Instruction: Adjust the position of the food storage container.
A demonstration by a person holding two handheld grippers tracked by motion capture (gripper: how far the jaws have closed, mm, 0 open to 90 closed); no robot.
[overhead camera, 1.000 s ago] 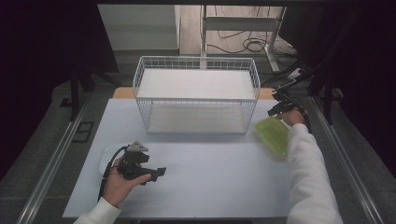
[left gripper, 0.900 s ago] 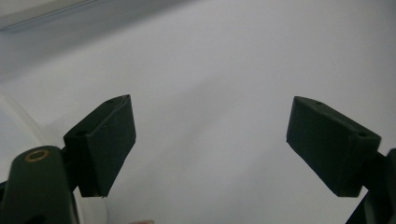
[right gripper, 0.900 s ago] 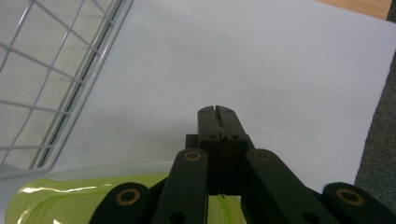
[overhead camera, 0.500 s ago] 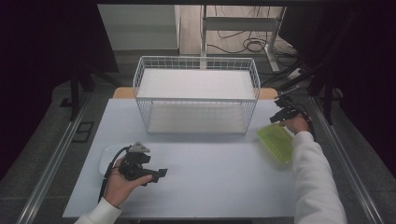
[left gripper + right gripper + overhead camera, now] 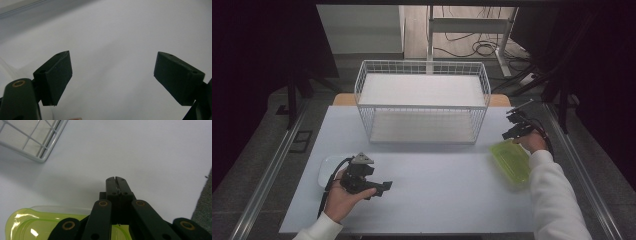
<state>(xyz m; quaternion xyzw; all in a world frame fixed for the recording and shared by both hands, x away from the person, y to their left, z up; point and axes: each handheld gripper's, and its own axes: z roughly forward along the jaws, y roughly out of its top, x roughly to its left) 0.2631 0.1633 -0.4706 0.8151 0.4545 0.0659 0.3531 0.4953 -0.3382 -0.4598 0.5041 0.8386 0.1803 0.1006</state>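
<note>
Left tongs (image 5: 382, 187) low over the pale surface (image 5: 437, 200), near its front left, jaws spread wide and empty. Right tongs (image 5: 116, 180) raised at the far right edge, jaws pressed together on nothing, just above the translucent lime-green plastic container (image 5: 510, 162). White wire basket (image 5: 422, 102) behind, well apart.

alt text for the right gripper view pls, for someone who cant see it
The right gripper points across a white table with its two black jaws pressed shut on nothing. A translucent green container lies below it at lower left, and a white wire basket's corner sits at upper left.
</note>
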